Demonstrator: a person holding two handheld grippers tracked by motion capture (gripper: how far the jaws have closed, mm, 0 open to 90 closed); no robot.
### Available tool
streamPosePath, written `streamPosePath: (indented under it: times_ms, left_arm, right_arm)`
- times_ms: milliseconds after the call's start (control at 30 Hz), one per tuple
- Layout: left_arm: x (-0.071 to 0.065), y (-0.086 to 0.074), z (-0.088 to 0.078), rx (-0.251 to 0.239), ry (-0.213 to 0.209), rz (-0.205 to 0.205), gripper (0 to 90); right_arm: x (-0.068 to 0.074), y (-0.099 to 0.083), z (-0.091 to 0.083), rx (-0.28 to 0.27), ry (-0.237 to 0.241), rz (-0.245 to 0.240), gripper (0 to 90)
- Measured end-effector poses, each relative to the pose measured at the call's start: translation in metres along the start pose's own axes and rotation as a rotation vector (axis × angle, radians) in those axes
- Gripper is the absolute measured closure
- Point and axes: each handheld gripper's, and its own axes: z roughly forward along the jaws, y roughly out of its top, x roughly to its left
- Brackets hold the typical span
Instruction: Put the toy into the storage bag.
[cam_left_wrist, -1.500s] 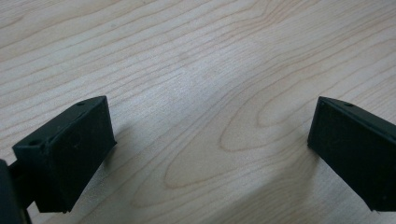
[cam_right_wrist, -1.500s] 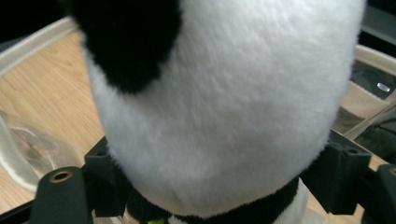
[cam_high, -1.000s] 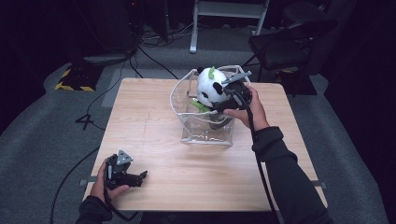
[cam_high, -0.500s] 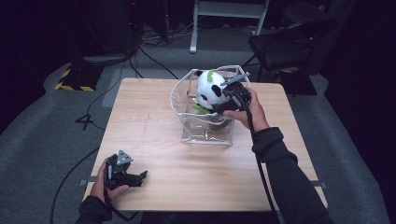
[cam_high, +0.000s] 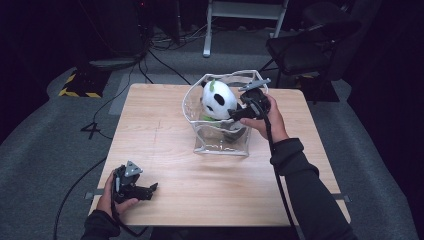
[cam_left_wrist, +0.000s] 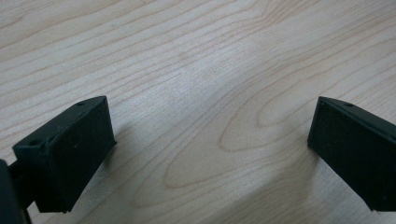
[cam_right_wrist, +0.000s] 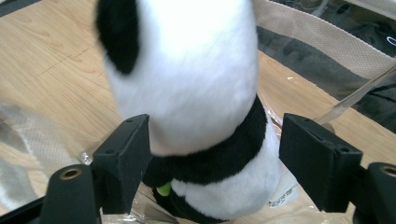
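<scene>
The plush panda (cam_right_wrist: 187, 93) stands upright in the clear plastic bag (cam_high: 220, 142) at the far middle of the counter (cam_high: 165, 150), its long axis vertical, head above the bag's rim. It lies straight ahead of the right hand-held gripper (cam_right_wrist: 212, 154), whose jaws stand apart, one touching the panda's neck, the other just clear of its side. That hand is much the nearer. The left hand-held gripper (cam_high: 150, 190) rests at the near left corner, well apart from the bag, jaws wide apart over bare wood.
</scene>
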Motion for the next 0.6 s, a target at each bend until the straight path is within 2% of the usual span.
streamPosePath:
  times_ms: [67,367,600]
  left_arm:
    - [0.0,0.0,0.0,0.0,0.0,0.0,0.5]
    - [-0.0001,0.0,0.0001,-0.001,0.0,-0.002,0.5]
    - [-0.0001,0.0,0.0001,-0.001,0.0,-0.002,0.5]
  right_arm:
    - [-0.0007,-0.0009,-0.0004,0.004,0.008,-0.001,22.9]
    - [-0.0004,-0.0025,-0.0044,-0.022,0.034,-0.002,24.3]
    - [0.0022,-0.0044,-0.0091,-0.028,0.027,-0.022,25.6]
